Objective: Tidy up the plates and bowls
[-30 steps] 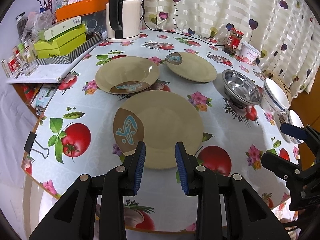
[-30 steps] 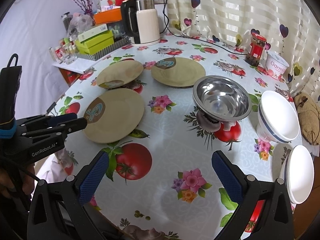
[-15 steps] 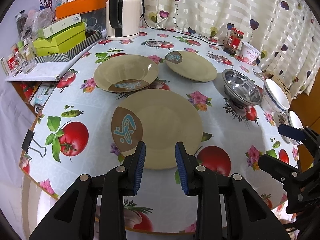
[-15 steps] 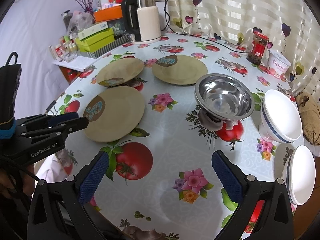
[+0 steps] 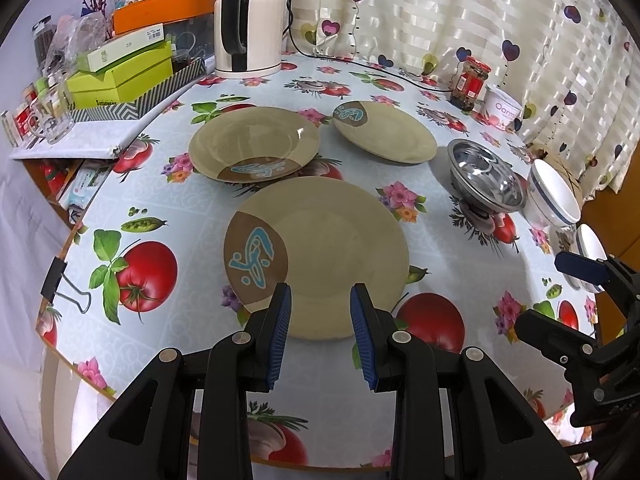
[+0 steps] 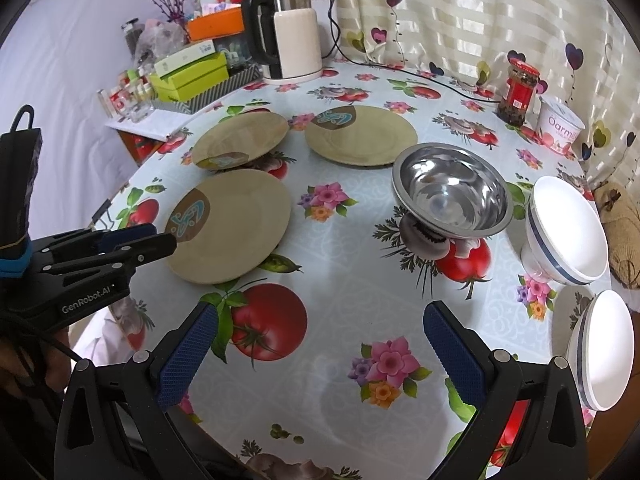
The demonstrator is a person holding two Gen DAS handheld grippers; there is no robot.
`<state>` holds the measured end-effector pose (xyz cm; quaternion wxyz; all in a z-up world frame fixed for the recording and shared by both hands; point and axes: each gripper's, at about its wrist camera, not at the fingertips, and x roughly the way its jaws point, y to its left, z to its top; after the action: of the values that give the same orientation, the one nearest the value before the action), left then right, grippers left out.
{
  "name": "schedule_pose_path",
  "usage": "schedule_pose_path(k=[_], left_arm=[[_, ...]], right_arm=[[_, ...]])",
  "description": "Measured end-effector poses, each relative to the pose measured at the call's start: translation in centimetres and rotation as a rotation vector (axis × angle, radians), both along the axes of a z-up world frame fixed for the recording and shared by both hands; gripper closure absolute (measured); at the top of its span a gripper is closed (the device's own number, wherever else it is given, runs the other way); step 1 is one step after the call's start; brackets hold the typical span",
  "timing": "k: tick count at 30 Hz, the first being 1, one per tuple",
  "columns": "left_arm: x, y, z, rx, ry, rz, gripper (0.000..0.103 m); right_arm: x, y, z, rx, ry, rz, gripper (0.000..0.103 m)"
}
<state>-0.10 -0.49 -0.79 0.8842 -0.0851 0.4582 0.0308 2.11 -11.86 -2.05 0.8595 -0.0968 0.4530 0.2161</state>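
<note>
Bright, even daylight through the curtain (image 5: 460,12); sharp centre, fisheye-bent, dark-vignetted edges.

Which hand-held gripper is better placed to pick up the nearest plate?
Left. The left hand-held gripper is open right at the nearest tan plate's near rim, while the right hand-held gripper is open over bare tablecloth, off to the side of that plate.

Legible markings:
- "GenRobot.AI", white lettering on the black body of the left gripper (image 6: 154,240), seen from the right wrist view.
- "Oarm…", partly cut off, pink lettering on the white round plastic tub (image 6: 561,128).
- Red-labelled glass jar (image 6: 519,94): print unreadable.
- Green cardboard boxes (image 5: 120,76): print too small.
</note>
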Motion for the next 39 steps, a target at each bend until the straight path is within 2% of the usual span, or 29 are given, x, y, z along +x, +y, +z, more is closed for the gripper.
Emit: schedule_pose_path(k=[29,37,39], left_arm=[[0.8,1.8,-0.8,-0.014,0.005,0.040,0.071],[1.3,4.0,-1.0,-0.029,-0.009,0.091,0.071],[1.5,4.6,-1.0,-0.032,-0.016,0.105,0.071]], right_arm=[[1.4,0.8,-0.5,-0.006,0.032,0.001,0.000],[2.9,1.8,-0.6,-0.012,0.055,-0.004,0.003],[3.3,2.1,-0.7,-0.010,0.064,0.001,0.006]])
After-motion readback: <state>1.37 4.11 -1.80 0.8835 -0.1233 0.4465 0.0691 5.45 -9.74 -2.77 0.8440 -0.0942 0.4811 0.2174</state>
